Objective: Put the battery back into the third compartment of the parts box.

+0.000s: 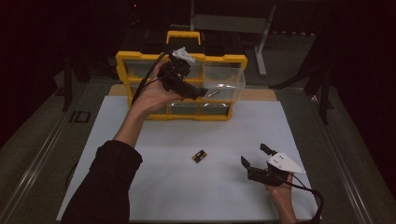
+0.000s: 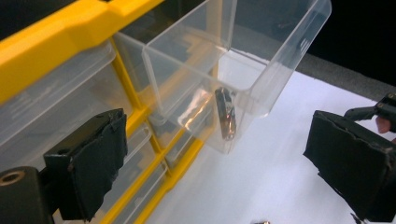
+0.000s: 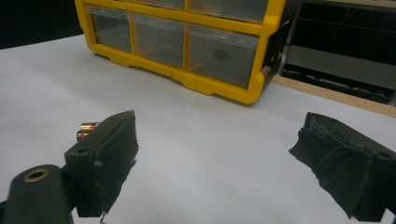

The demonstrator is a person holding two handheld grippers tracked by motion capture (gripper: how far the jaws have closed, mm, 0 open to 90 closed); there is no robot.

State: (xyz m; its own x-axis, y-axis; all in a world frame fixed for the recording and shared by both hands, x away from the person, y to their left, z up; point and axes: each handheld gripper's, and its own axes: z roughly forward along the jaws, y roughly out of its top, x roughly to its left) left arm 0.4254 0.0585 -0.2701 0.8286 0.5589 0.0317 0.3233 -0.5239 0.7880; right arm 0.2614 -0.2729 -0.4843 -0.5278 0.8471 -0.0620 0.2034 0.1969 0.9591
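Since the batteries (image 1: pixel 200 156) on the worktop (image 1: pixel 154 186) look small, rigid and slick, a mid-body pinch is advised; left hand-held gripper (image 1: pixel 201 92) and right hand-held gripper (image 1: pixel 254 155) are held wide, empty.

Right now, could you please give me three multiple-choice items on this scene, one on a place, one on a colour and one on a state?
1. Where does the battery lie?
A. in the pulled-out clear drawer
B. between the left gripper's jaws
C. on top of the cabinet

2. What colour is the cabinet frame?
A. red
B. yellow
C. green

3. How do the right gripper jaws stand?
A. shut on a battery
B. shut on nothing
C. open, holding nothing

Answers: 1 A, the left gripper view shows it inside the open drawer. 2 B, every view shows a yellow frame. 3 C, the right gripper view shows white mat between the spread jaws.
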